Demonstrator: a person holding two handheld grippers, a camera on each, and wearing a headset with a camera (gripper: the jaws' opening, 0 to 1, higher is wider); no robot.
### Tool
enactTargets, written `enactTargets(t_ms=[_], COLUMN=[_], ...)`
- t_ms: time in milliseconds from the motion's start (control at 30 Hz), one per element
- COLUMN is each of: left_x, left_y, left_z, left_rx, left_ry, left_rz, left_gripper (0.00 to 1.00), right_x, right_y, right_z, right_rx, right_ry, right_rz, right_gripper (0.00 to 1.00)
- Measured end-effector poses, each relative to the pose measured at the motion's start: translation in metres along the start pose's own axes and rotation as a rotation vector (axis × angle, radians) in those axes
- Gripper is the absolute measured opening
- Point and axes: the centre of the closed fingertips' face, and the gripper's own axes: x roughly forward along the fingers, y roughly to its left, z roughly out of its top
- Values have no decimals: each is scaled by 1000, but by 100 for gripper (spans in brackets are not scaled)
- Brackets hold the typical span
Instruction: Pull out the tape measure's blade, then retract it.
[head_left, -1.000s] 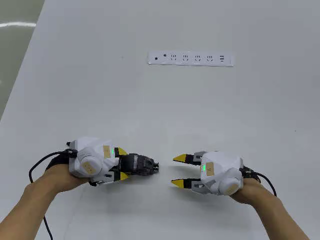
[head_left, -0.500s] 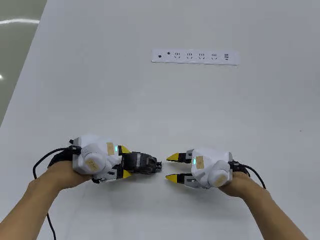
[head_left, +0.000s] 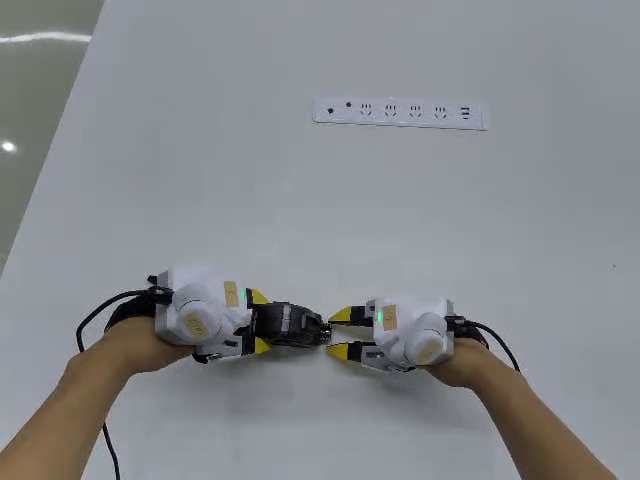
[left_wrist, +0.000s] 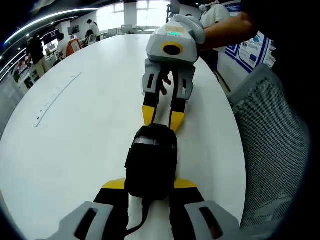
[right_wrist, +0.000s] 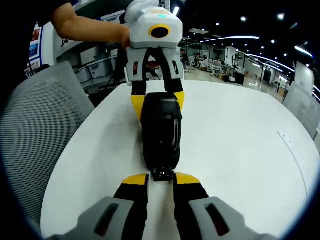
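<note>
Tape measure (head_left: 290, 325), black-cased, lies on its side low on the white worktop (head_left: 300, 200), between my two grippers and near the edge closest to me.

Furthest left in the head view, a dark cable (head_left: 100, 310) loops from behind my left hand (head_left: 135, 345). That hand holds the left gripper (head_left: 262, 322), which points right. Its yellow-tipped jaws are clamped on the rear half of the case, one tip on each flat side. The left gripper view shows this from behind: the case (left_wrist: 151, 162) sits squeezed between the two tips of the left gripper (left_wrist: 150, 184), with its front end pointing away.

Right of the case, the blade's end tab (right_wrist: 162, 174) sticks out of the front as a small dark piece. The right gripper (head_left: 337, 333) faces left, nose to nose with the left one. In the right gripper view its jaws (right_wrist: 161, 178) stand close together with the tab between the yellow tips. I cannot tell whether they press on the tab or merely flank it. No length of blade shows outside the case. My right hand (head_left: 460, 360) holds that gripper, with a cable trailing off to the right.

Well apart, up the worktop and right of centre, a white power strip (head_left: 400, 112) lies flat.
</note>
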Motion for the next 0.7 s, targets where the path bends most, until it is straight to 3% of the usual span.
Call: enactTargets(t_ms=[333, 400, 700], left_x=[0, 0, -1], left_y=[0, 0, -1], left_z=[-1, -1, -2], left_rx=[-1, -1, -1], left_ry=[-2, -2, -11], left_rz=[-7, -8, -12], left_gripper=[28, 28, 28], right_x=[7, 6, 7], right_y=[-1, -2, -1], right_z=[0, 1, 0], right_rx=[-1, 31, 51], right_ry=[-6, -19, 10], right_rz=[-11, -19, -24], right_gripper=[14, 13, 11])
